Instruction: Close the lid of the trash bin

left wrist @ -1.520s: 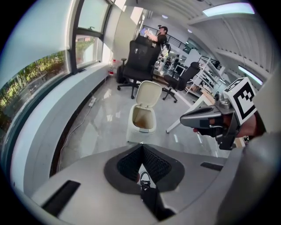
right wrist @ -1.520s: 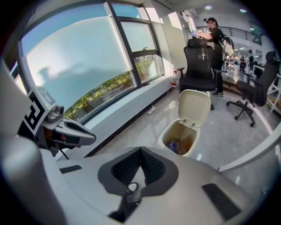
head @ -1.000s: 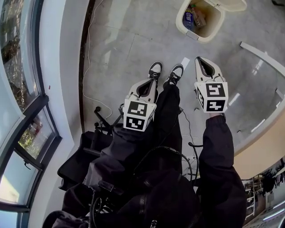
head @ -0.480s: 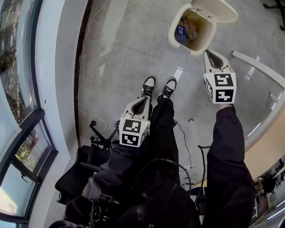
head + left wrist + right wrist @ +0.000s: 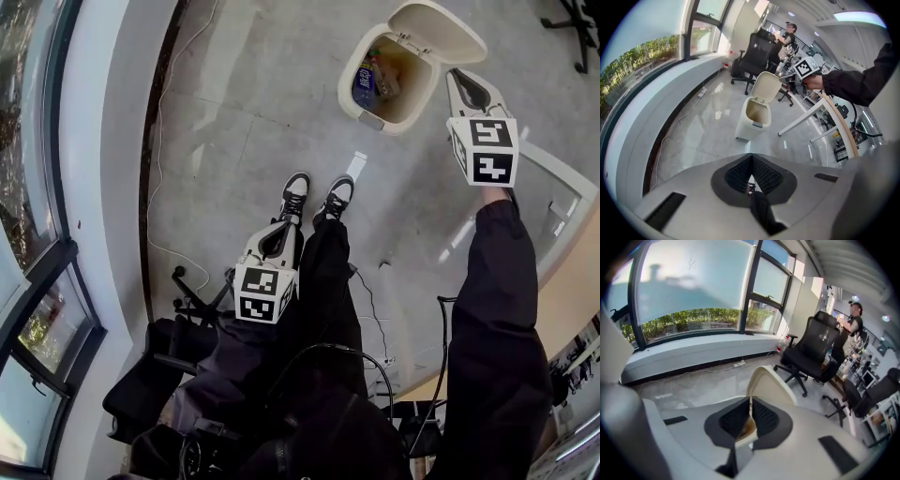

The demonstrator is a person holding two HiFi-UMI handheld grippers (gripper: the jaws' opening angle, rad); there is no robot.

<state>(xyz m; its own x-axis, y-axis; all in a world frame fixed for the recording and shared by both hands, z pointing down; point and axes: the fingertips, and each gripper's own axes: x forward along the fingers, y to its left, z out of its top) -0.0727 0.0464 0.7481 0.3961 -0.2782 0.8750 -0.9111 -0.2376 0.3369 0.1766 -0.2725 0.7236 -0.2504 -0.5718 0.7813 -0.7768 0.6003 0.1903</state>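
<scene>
The cream trash bin (image 5: 360, 105) stands on the grey floor at the top of the head view, its lid (image 5: 437, 31) tipped up and open, with rubbish showing inside. My right gripper (image 5: 460, 79) is shut and empty, its tip just right of the bin's rim, below the raised lid. In the right gripper view the jaws (image 5: 750, 400) point at the lid's inner face (image 5: 772, 381), close ahead. My left gripper (image 5: 278, 234) hangs shut and empty over the person's legs, well short of the bin. In the left gripper view the bin (image 5: 753, 118) and lid (image 5: 767, 86) stand ahead.
The person's two shoes (image 5: 315, 195) stand on the floor in front of the bin. A white desk frame (image 5: 555, 161) lies to the right, a cable (image 5: 156, 216) runs along the window wall, and a black office chair (image 5: 812, 351) stands behind the bin. Another person (image 5: 788, 31) stands far off.
My right gripper has travelled forward and to the right, from beside the shoes up to the bin's right side under the lid. The left gripper has stayed over the legs.
</scene>
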